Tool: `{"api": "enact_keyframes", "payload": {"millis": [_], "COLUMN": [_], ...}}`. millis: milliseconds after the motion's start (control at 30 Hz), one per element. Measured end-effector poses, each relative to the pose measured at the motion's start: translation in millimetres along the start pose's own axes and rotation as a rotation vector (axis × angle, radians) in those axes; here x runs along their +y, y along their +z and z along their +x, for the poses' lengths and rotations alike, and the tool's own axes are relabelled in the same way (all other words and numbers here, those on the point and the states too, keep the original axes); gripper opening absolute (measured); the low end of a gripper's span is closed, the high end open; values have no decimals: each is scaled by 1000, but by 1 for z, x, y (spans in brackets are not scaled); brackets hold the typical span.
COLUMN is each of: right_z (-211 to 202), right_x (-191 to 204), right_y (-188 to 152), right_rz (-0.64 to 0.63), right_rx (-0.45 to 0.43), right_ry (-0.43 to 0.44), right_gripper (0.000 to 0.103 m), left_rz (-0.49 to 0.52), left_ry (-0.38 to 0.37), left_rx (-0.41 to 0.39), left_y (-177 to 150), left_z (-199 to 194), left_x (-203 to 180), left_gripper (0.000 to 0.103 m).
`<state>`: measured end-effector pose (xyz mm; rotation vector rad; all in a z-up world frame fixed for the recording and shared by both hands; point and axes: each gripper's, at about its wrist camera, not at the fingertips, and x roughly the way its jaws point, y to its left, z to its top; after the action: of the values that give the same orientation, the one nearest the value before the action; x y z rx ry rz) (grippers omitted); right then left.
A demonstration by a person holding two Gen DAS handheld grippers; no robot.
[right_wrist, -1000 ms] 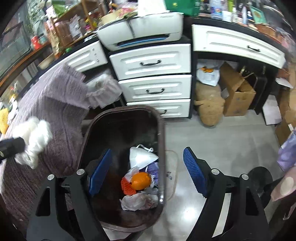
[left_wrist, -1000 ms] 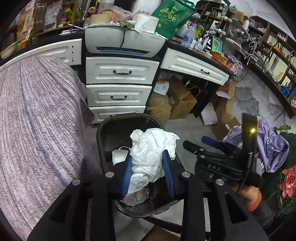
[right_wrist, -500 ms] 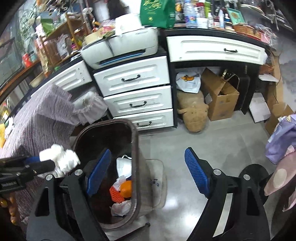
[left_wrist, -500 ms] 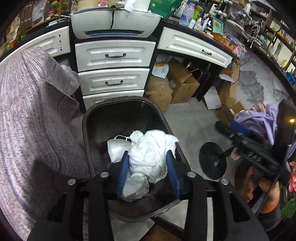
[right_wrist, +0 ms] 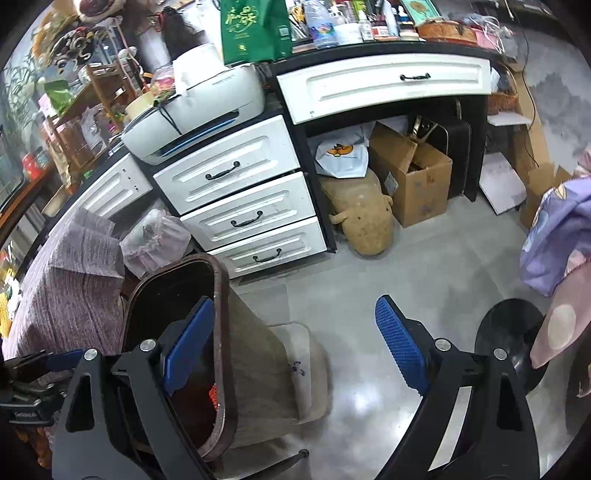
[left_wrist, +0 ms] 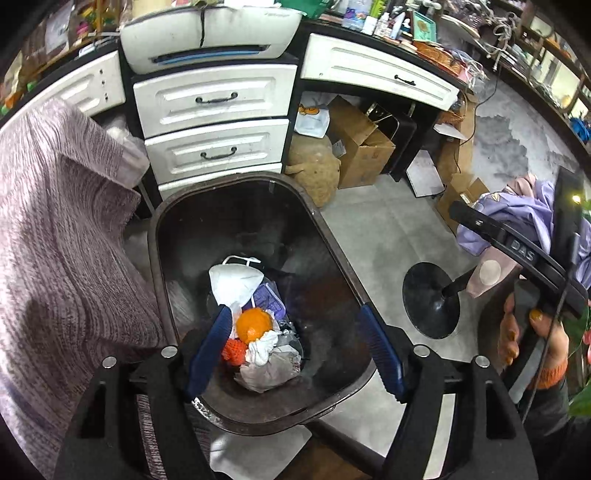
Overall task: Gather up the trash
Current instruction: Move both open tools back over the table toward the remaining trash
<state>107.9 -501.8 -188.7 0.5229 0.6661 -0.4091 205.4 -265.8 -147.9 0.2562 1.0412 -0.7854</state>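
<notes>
My left gripper [left_wrist: 294, 312] hangs over the dark brown trash bin [left_wrist: 332, 236]. Its jaws are opening and nothing is between the blue pads. Below in the bin lie a white face mask [left_wrist: 236, 284], an orange [left_wrist: 254, 325], a red mesh ball [left_wrist: 234, 350], a small white crumpled tissue [left_wrist: 263, 349] and a greyish bag [left_wrist: 266, 373]. My right gripper [right_wrist: 295, 302] is beside the bin [right_wrist: 221, 295], jaws opening and empty. Its left finger is over the rim and its right finger over the floor.
White drawers [left_wrist: 210, 99] with a printer [left_wrist: 207, 33] on top stand behind the bin. A purple-grey cloth [left_wrist: 55, 240] hangs at the left. Cardboard boxes [right_wrist: 413, 177], a plush toy [right_wrist: 365, 225], a black round stand base [left_wrist: 430, 299] and a lilac cloth [right_wrist: 554, 240] occupy the floor's right side.
The left gripper opened and the white crumpled wad left its pads and is no longer between them. The right gripper slid right, from over the bin to its side.
</notes>
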Motion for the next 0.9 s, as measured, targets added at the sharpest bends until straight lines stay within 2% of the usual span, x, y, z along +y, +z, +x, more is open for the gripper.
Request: {"api": "enact_keyframes", "payload": {"millis": [133, 333, 400, 500, 600, 700, 767, 900], "right_z": [4, 3, 1, -1, -1, -2, -3, -4], "right_x": [1, 24, 36, 60, 83, 105, 120, 153], "right_y": [-1, 3, 4, 6, 8, 11, 13, 14], "right_rz": [14, -45, -81, -143, -189, -226, -244, -300], "right_rx": [12, 19, 19, 22, 27, 31, 36, 52], "right_ry": [16, 29, 33, 52, 74, 101, 123, 178], "right_gripper": [88, 87, 88, 88, 88, 88, 88, 88], "left_rz": [0, -49, -57, -73, -77, -74, -103, -179], "left_ry": [7, 5, -67, -107, -147, -121, -108, -36], "left_rx": [-24, -109, -116, -111, -175, -231, -248, -259], "left_y": [-1, -4, -7, -11, -15, -15, -18, -27], "left_z": [-11, -40, -48, -60, -82, -101, -108, -120], "left_x": [3, 20, 27, 28, 26, 32, 43, 78], "left_gripper": [76, 83, 83, 84, 91, 95, 95, 95]}}
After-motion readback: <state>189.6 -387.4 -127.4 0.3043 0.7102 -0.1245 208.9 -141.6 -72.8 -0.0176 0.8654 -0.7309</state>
